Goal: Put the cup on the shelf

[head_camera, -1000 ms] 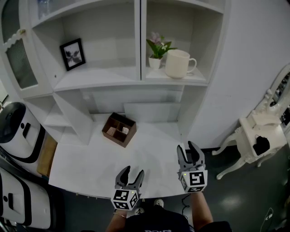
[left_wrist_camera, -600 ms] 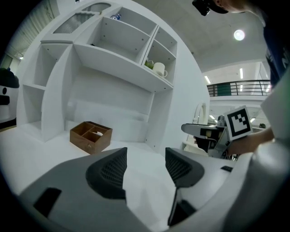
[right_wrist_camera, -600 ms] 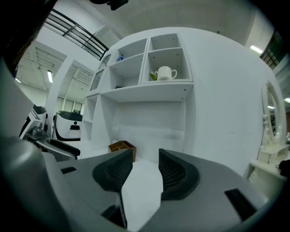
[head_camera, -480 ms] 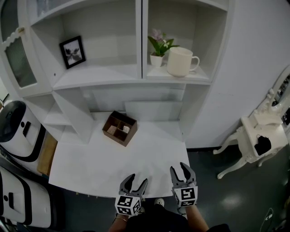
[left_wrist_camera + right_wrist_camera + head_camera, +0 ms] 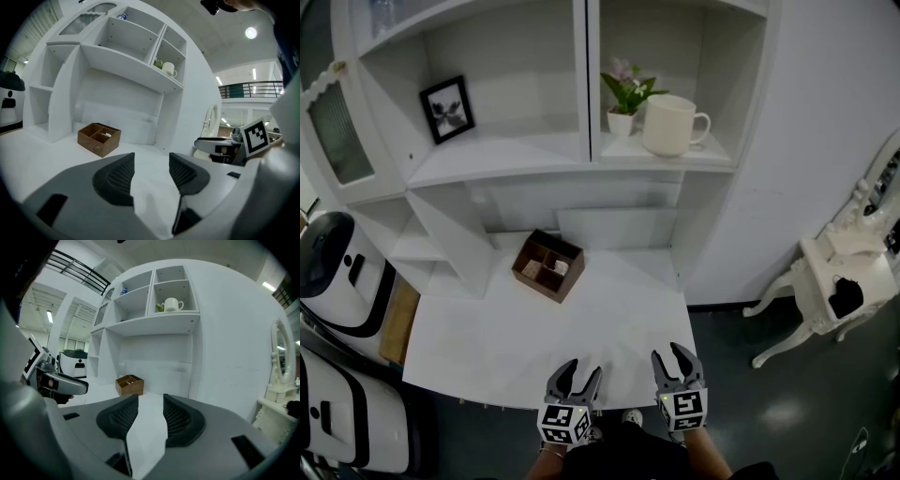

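Note:
The white cup (image 5: pixel 670 125) stands upright on the upper right shelf (image 5: pixel 675 159), next to a small potted plant (image 5: pixel 623 98). It also shows small and far in the left gripper view, cup (image 5: pixel 168 70), and in the right gripper view, cup (image 5: pixel 172 304). Both grippers hang low over the front edge of the white table (image 5: pixel 506 328), far from the cup. My left gripper (image 5: pixel 579 373) (image 5: pixel 151 159) is wide, its jaws closing slightly with nothing between them. My right gripper (image 5: pixel 672 356) (image 5: pixel 150 399) is open and empty.
A brown wooden divided box (image 5: pixel 548 266) sits at the back of the table under the shelves. A framed picture (image 5: pixel 447 110) leans in the upper left compartment. White machines (image 5: pixel 337 272) stand at the left, a white dressing table (image 5: pixel 839 272) at the right.
Both grippers have drawn back toward the person, down to the table's front edge; the right one moved the most. The cup has stayed on the shelf.

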Available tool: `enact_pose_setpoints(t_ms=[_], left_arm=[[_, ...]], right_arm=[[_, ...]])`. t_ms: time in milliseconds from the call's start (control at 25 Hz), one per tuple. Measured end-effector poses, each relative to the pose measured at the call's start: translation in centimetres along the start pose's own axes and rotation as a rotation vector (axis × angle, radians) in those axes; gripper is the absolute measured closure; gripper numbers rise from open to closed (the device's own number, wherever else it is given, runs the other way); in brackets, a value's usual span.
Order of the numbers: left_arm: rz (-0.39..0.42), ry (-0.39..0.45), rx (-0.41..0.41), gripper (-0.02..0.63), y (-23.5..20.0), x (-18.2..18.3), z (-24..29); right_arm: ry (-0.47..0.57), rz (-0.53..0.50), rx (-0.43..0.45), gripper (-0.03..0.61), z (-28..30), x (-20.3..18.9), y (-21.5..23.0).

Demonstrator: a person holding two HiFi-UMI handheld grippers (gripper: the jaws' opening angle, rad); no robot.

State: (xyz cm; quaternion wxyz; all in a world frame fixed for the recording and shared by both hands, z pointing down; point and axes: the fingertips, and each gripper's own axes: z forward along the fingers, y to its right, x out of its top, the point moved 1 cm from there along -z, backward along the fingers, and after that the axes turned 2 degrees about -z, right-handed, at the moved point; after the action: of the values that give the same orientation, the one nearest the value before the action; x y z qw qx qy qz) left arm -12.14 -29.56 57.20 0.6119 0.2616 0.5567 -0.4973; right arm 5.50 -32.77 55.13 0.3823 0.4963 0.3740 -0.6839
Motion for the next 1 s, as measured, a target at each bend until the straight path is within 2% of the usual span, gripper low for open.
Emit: enact_pose_setpoints(t_ms=[200,360,480,640,1000], left_arm=[[0.002,0.021,-0.024,0.472,0.5,0.6,0.1],[0.011,0.023,-0.018,0.547,0.4,0.8,0.2],[0.003,0.03,-0.015,0.611,0.5,0.8,0.2],[0.009,0.036,-0.057,0.611,1.2,1.1,0.1],[0.045,0.038,-0.067,0.611,1.6,1.1,-0.3]], right_arm=[[0.023,-0.007,0.018,0.462,0.0,0.6,-0.5],[0.047,-0.01,0.023,0.539,0.1,1.3,-0.7],[0.045,0.001,0.055,0.568,0.0,1.3,-1.1],[0.055,0.002,0.061,0.568,-0.2,1.9,-1.6],[0.038,-0.038,0.061,0.569,-0.3,1.7,-2.1]])
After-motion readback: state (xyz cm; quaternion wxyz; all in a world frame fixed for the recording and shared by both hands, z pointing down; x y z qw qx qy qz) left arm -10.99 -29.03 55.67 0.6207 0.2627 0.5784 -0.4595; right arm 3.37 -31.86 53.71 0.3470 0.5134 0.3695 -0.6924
